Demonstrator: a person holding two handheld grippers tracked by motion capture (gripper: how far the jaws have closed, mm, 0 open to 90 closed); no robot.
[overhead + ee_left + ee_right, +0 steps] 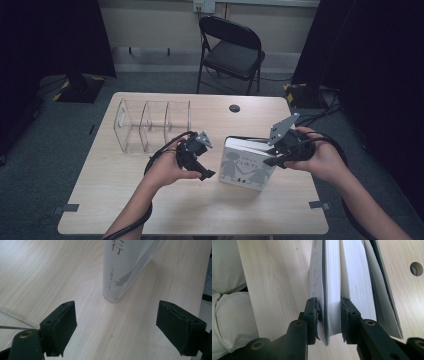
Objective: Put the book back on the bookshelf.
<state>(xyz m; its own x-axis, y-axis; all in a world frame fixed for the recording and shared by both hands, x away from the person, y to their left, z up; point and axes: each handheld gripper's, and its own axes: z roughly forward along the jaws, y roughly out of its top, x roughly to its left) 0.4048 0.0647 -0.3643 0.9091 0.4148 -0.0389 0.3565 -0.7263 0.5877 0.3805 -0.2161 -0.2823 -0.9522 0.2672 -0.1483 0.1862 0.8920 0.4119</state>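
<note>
The book (246, 169) stands upright on the table (190, 215), near the right edge and about midway between the far and near edges, with its illustrated white cover facing you. Starting at the left of the table, a clear plastic divider rack (150, 125) sits toward the far left corner, well apart from the book. Next comes your left gripper (209, 174), held above the middle of the table just to the left of the book; its jaws stand wide apart with nothing between them. In the left gripper view, the two black pads (63, 325) frame bare wood, and the book's spine (117, 277) stands beyond them, apart from both pads. A small dark round hole (234, 108) lies in the table near the far edge, beyond the book.

Moving right, your right gripper (270, 161) comes in from the right side and is clamped on the book at its upper right part. In the right gripper view (329, 320), its jaws are drawn close together, pinching the front cover and a block of pages between the pads (313, 315), while the remaining pages (357, 285) and the back cover fan loose to the right of the grip. Your pale sleeve (229, 302) shows at the left of that view, beyond the table's edge. Behind the table, a black folding chair (231, 50) stands on the grey floor.
</note>
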